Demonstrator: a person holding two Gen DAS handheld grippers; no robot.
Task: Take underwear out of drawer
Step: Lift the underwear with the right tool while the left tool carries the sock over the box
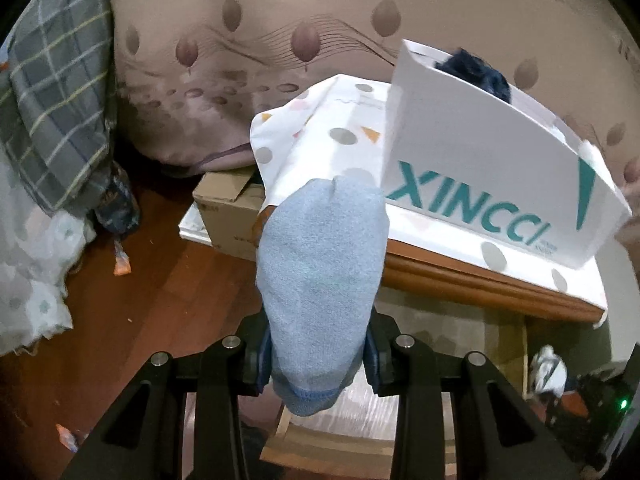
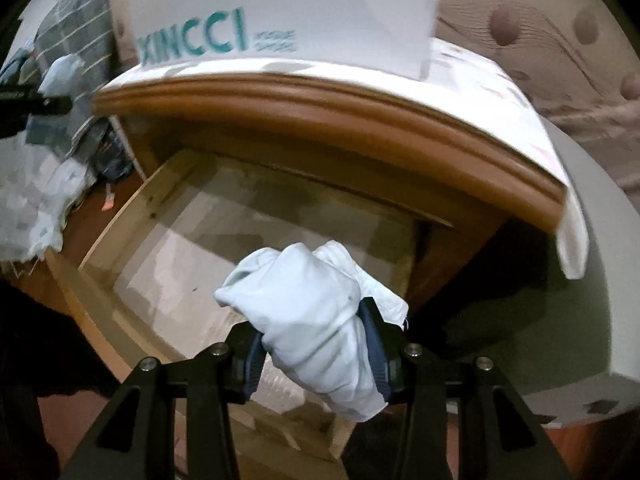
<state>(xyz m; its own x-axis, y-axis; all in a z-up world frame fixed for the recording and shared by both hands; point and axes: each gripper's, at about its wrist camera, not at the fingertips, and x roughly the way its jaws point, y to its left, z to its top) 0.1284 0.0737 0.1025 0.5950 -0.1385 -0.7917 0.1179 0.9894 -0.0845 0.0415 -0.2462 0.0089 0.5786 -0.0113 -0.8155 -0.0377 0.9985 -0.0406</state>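
**Two grippers loaded, drawer pulled out**

Two garments are held, one per gripper. The left gripper [image 1: 318, 364] is clamped on a light blue knitted garment [image 1: 320, 280], which stands up between the pads and rises above the wooden cabinet edge [image 1: 480, 280]. The right gripper [image 2: 316, 354] is clamped on a pale blue-white rolled underwear bundle [image 2: 312, 320], held above the open drawer [image 2: 100, 236].

The drawer's pale wooden walls enclose a lined floor; the visible part of that floor holds no garment. The view is blurred, so finer detail cannot be told.

Beyond the drawer, a dotted white cloth [image 1: 344, 136] covers the cabinet top. A white box [image 1: 480, 152] with teal lettering stands on this cloth, and a dark blue item [image 1: 476, 70] shows above its rim.

Farther off, a cardboard carton [image 1: 226, 200] stands on the wooden floor beside the cabinet, with a plaid cloth [image 1: 60, 112] at the left.
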